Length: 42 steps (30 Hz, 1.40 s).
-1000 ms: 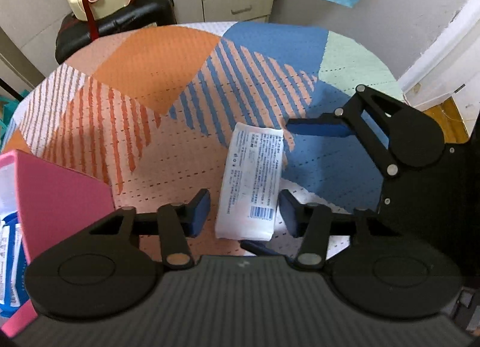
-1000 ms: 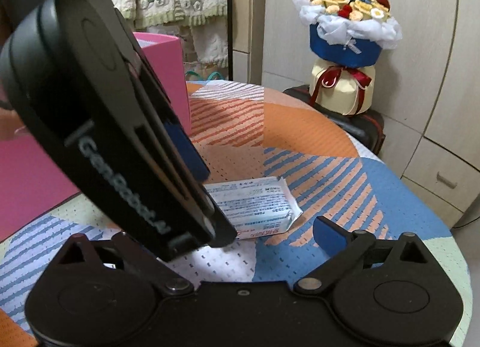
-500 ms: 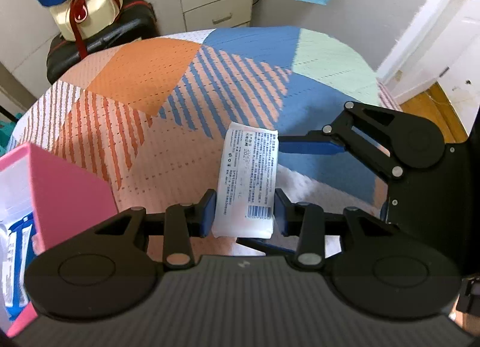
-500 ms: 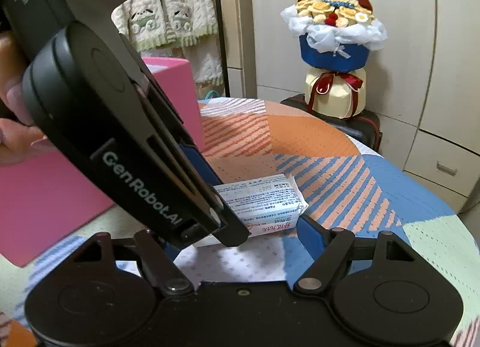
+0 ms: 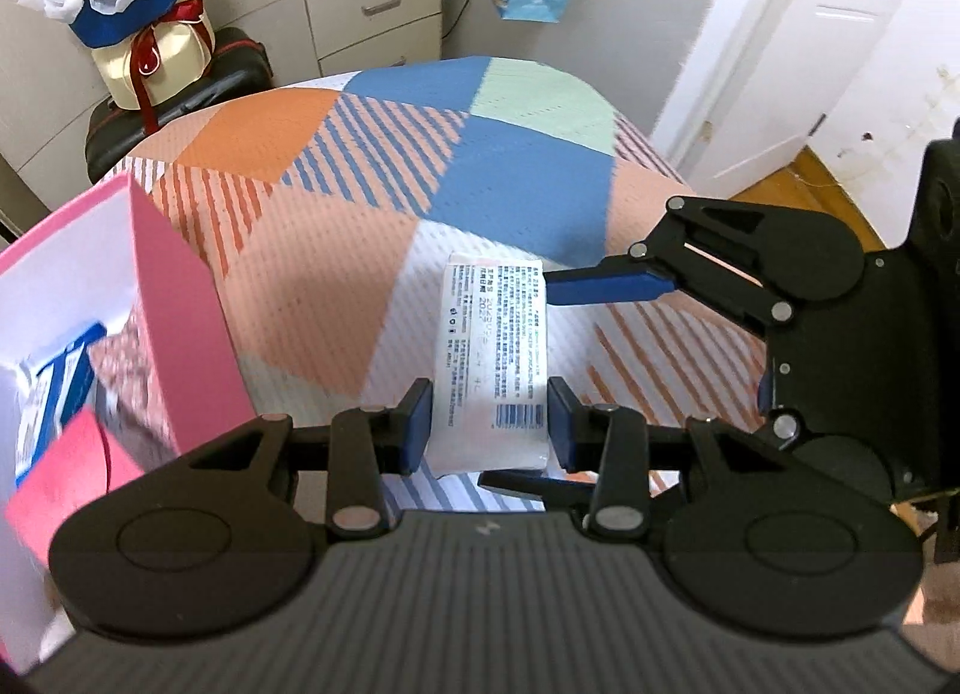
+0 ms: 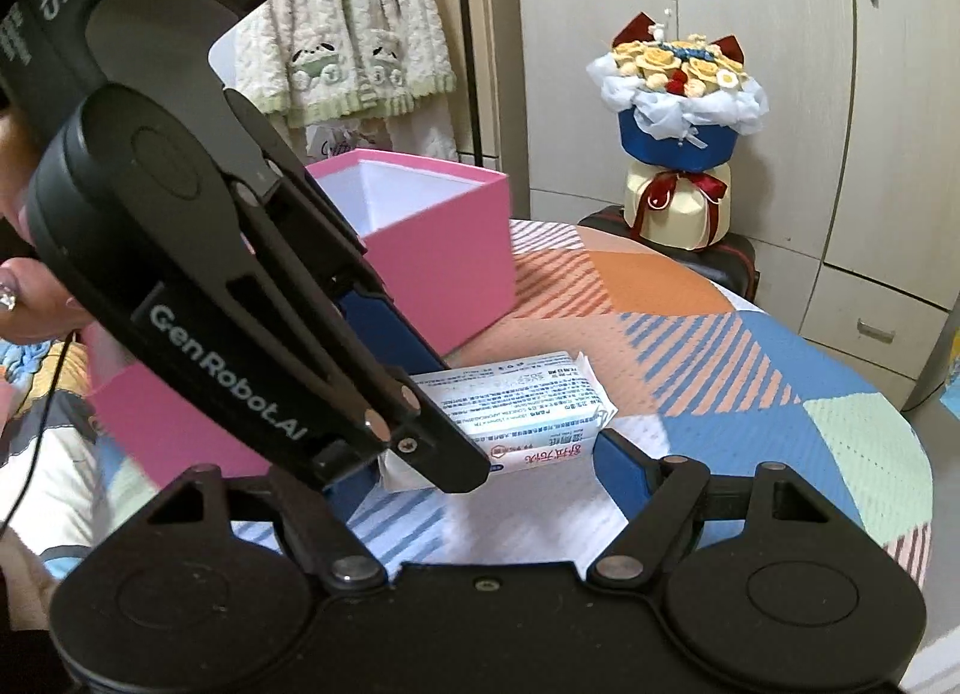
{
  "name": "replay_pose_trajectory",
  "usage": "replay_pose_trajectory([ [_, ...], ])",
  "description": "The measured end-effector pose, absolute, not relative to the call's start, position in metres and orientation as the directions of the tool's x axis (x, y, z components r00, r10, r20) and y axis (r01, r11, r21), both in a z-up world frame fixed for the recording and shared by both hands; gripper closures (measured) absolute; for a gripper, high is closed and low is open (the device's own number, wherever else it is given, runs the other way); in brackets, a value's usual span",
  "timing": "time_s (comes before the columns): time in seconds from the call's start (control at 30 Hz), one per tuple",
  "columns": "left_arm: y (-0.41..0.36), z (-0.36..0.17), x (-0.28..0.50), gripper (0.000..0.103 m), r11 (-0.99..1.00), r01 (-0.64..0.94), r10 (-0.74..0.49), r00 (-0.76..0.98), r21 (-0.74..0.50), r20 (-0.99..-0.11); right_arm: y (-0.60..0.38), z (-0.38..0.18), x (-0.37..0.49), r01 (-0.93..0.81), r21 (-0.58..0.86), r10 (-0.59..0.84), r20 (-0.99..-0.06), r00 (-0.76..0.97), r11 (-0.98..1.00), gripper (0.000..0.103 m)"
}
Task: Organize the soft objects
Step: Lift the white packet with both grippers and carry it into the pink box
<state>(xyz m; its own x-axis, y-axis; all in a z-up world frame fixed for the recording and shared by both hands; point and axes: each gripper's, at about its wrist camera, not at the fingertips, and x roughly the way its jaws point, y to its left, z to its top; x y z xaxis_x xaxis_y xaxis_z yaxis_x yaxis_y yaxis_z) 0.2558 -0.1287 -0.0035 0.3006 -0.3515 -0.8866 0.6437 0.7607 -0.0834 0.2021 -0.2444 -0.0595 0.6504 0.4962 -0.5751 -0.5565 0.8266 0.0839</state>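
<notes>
A white tissue pack (image 5: 492, 358) with blue print and a barcode hangs just above the patterned tablecloth (image 5: 336, 250). My left gripper (image 5: 489, 424) is shut on its near end, pads pressing both long sides. My right gripper (image 5: 528, 382) comes in from the right and clamps the pack lengthwise, one blue finger at the far end and one under the near end. In the right wrist view the pack (image 6: 522, 412) lies between my right gripper's (image 6: 486, 475) fingers, half hidden by the left gripper's black body. The open pink box (image 5: 174, 298) stands to the left.
The pink box (image 6: 444, 250) holds blue-and-white packs (image 5: 54, 388). A flower bouquet (image 6: 678, 111) sits on a black case beyond the table's far edge, in front of cabinets. A white door (image 5: 798, 33) is at the right. A person's hand (image 6: 36, 298) holds the left gripper.
Both grippers closed on the pack, the left across its width and the right along its length. They rose with it off the cloth and shifted toward the pink box.
</notes>
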Motion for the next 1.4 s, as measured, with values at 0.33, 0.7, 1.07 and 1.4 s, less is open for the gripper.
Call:
replay_pose_trajectory([
  [0.33,-0.091,0.014,0.184,0.065,0.736,0.668,-0.409,0.306,-0.113,-0.859,-0.213,-0.035,0.134,-0.557,0.052,0.471,-0.602,0.644,0.829,0.022],
  [0.7,-0.035,0.048,0.12,0.064,0.733,0.667,-0.447,0.325,-0.133,-0.833,-0.165,0.002,0.072,-0.601,0.007,0.482,-0.606,0.633,0.799,0.022],
  [1.07,0.037,0.072,0.111,0.064,0.823,0.557,-0.428,0.479,-0.111,-0.766,-0.11,0.03,0.073,-0.655,-0.003,0.545,-0.551,0.632,0.756,0.021],
  [1.4,0.088,0.07,0.182,0.062,0.885,0.446,-0.39,0.553,-0.134,-0.737,-0.066,0.036,0.148,-0.682,0.005,0.583,-0.522,0.622,0.731,0.021],
])
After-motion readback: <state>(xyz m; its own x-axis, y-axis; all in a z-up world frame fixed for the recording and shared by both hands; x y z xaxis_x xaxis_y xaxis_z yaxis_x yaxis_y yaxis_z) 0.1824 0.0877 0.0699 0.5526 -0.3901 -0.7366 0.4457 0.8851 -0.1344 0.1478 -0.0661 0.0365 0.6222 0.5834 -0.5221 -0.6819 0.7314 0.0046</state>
